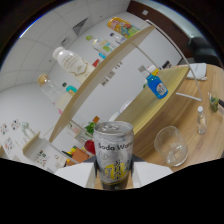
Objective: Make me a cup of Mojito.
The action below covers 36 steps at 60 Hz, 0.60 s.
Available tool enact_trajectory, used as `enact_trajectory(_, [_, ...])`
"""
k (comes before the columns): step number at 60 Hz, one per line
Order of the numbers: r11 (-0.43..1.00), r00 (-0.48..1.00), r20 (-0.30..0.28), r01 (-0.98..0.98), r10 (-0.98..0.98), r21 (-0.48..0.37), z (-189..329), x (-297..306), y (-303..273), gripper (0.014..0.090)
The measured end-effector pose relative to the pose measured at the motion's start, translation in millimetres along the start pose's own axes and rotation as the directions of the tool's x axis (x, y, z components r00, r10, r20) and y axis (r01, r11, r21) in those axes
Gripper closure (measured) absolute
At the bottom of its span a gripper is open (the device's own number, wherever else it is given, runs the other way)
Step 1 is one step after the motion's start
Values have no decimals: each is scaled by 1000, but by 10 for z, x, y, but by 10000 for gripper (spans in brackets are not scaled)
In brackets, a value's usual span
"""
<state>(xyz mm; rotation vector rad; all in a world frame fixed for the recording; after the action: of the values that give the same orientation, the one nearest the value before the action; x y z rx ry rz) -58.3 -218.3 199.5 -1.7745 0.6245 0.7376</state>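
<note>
A silver soda water can (113, 154) stands upright between the two fingers of the handheld gripper (113, 176), its lid tilted toward the camera and the words "Soda Water" legible across its upper band above a yellow-and-black lower label. The pale fingers (75, 175) flank the can's base at either side and appear closed against it, though the exact contact is hidden where the lower part of the scene goes black.

At about 3 o'clock from the can, a clear round glass (170, 145) sits on the wooden table (195, 107), apart from the can. Farther along the table, at roughly 1 o'clock, a blue bottle (157, 86) with a white cap stands near the table's far edge. A small clear bottle (201, 120) stands at 2 o'clock, beyond the glass.

At 10 to 12 o'clock, a wooden shelf (107, 67) runs diagonally away, with a large white bottle (71, 62), a clear bottle (50, 90) and a yellow packet (121, 26) ranged behind it. Something red (90, 146) shows just beside the can at 9 o'clock.
</note>
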Motion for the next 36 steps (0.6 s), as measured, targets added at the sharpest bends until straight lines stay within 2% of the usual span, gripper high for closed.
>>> enact_trajectory(9, [932, 929, 81, -363, 360, 17, -9, -28, -206, 538])
enact_trajectory(18, [732, 719, 174, -681, 673, -17, -15, -28, -361, 541])
enact_trajectory(29, [447, 420, 235, -892, 876, -71, -17, 75, -468, 540])
enact_trajectory(36, [352, 316, 252, -930, 915, -109, -34, 53, -505, 538])
